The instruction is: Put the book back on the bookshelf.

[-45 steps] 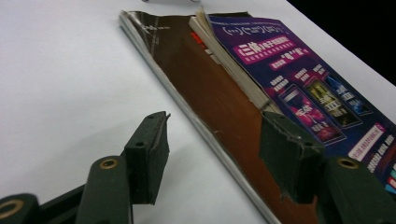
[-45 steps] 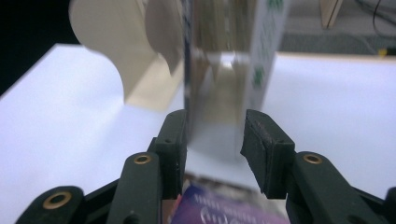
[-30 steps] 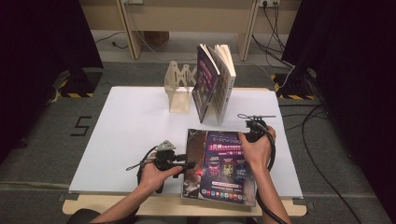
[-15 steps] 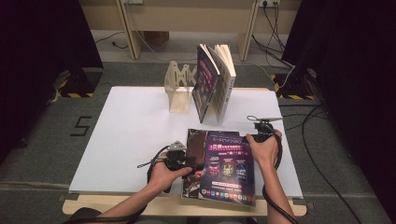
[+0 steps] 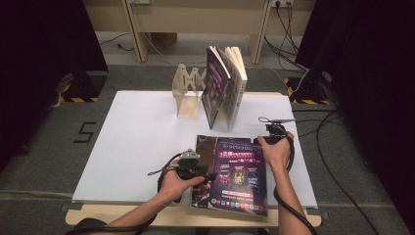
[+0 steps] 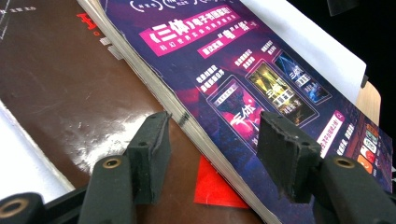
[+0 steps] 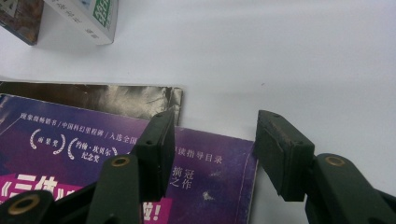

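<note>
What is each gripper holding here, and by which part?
Nothing. The left gripper straddles the purple book's left edge with its jaws open; the right gripper hangs open over the book's top right corner.

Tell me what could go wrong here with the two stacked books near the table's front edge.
The purple book lies skewed on the dark book; a grab by the left gripper, whose open jaws straddle its page edge, might drag both. The right gripper, jaws just opened, sits at the far corner and may only lift the cover.
</note>
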